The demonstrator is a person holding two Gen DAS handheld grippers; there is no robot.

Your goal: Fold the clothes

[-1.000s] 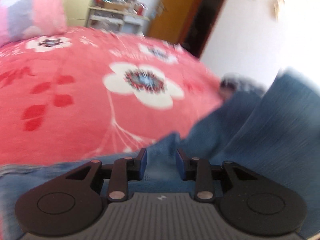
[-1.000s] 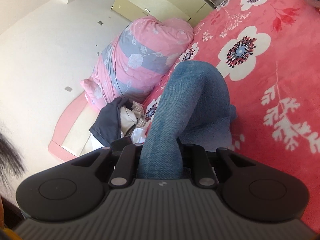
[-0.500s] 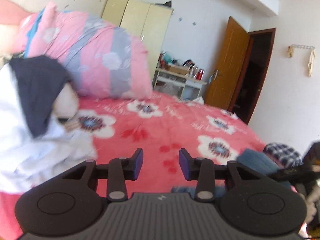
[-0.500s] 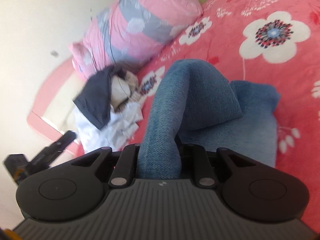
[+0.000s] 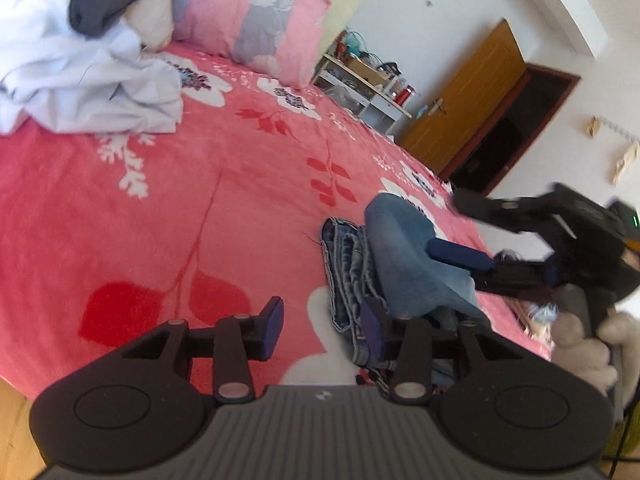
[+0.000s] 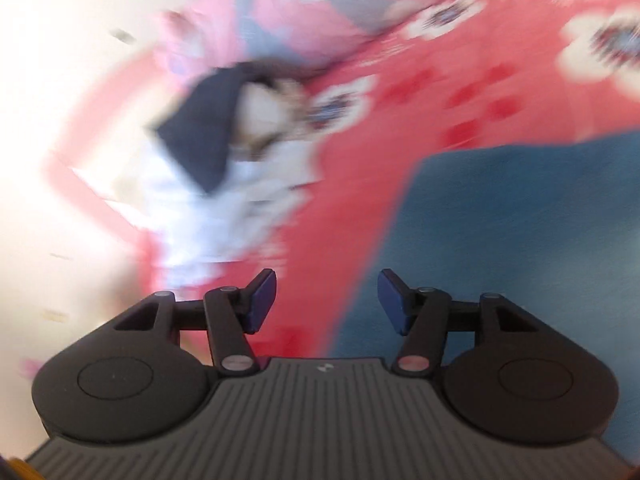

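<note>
Folded blue jeans [image 5: 394, 264] lie on the red flowered bedspread [image 5: 192, 200], just right of my left gripper [image 5: 322, 326], which is open and empty above the bed. My right gripper shows in the left wrist view [image 5: 468, 232] with open fingers [image 5: 460, 257] resting over the jeans. In the blurred right wrist view my right gripper [image 6: 326, 300] is open and empty, with the jeans [image 6: 520, 240] under its right side.
A pile of white and dark clothes [image 5: 84, 64] lies at the bed's far left, also blurred in the right wrist view [image 6: 216, 160]. A pink and grey quilt bundle [image 5: 256, 12] sits behind it. A shelf [image 5: 360, 84] and brown door [image 5: 468, 100] stand beyond the bed.
My right gripper has opened and let go of the jeans, which now lie folded on the bed. My left gripper has swung down toward the bed beside the jeans.
</note>
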